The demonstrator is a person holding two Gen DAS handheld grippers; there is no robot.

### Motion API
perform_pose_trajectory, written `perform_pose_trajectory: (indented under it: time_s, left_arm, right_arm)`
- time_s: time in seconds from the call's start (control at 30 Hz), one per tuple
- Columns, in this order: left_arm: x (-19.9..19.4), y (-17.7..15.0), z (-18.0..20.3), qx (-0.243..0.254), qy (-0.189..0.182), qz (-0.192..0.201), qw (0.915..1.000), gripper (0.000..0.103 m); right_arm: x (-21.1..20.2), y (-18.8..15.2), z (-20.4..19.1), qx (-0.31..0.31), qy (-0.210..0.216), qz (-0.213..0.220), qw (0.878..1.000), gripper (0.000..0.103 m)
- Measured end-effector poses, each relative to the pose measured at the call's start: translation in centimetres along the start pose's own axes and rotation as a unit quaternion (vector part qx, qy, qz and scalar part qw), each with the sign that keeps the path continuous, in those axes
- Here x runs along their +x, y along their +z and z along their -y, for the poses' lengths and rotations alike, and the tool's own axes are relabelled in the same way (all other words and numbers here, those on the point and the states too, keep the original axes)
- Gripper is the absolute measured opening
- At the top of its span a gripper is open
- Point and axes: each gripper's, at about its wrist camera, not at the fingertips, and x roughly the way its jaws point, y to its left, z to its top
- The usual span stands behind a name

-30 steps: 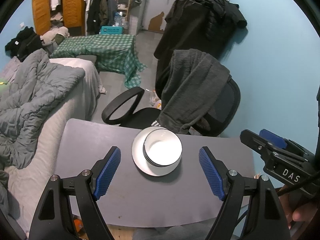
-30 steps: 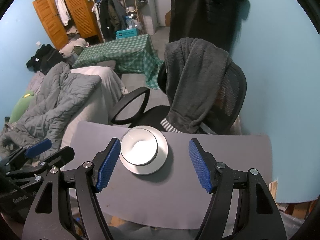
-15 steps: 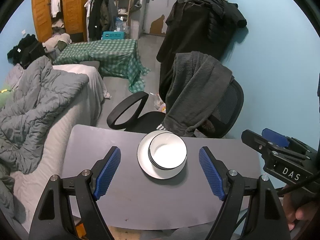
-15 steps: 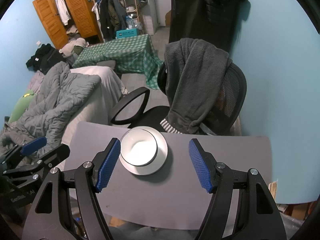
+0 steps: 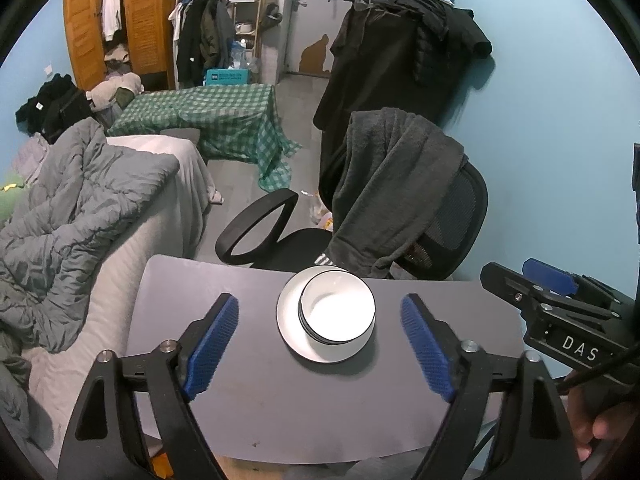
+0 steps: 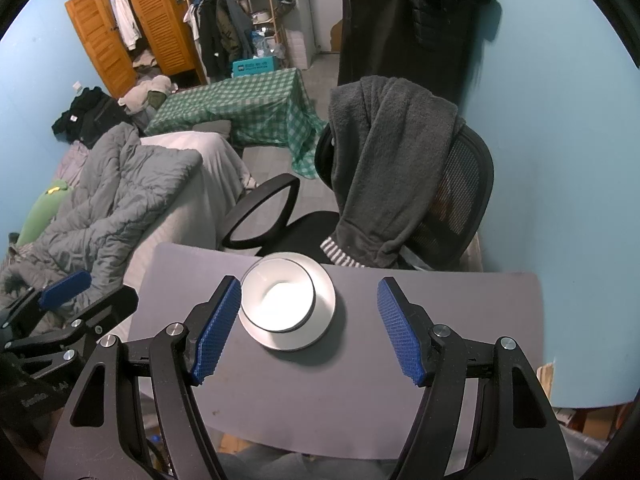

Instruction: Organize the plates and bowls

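Observation:
White bowls (image 5: 338,314) with dark rims sit nested on a white plate (image 5: 289,330) near the far edge of the grey table (image 5: 280,408). My left gripper (image 5: 318,300) hovers above the table on the near side of the stack. Its jaws are opening, with nothing between the blue pads (image 5: 210,346). My right gripper (image 6: 309,281) is open and empty too, and the bowls (image 6: 278,300) and plate (image 6: 325,309) lie just beyond its left pad (image 6: 218,326). Each gripper shows at the edge of the other's view: the right gripper (image 5: 560,312) and the left gripper (image 6: 72,312).
A black office chair (image 5: 456,216) draped with a dark grey garment (image 5: 388,184) stands right behind the table's far edge. A bed with a grey duvet (image 5: 80,208) runs along the left. The blue wall (image 6: 560,160) is close on the right.

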Motion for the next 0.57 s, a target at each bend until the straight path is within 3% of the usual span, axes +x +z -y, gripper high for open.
perform_pose_trajectory:
  time_s: [0.57]
  left_arm:
    - [-0.39,-0.14,0.09,-0.001,-0.006,-0.001,1.0000,0.086]
  right_arm:
    - [0.28,0.20,-0.28,-0.003,0.002,0.000,1.000,0.070]
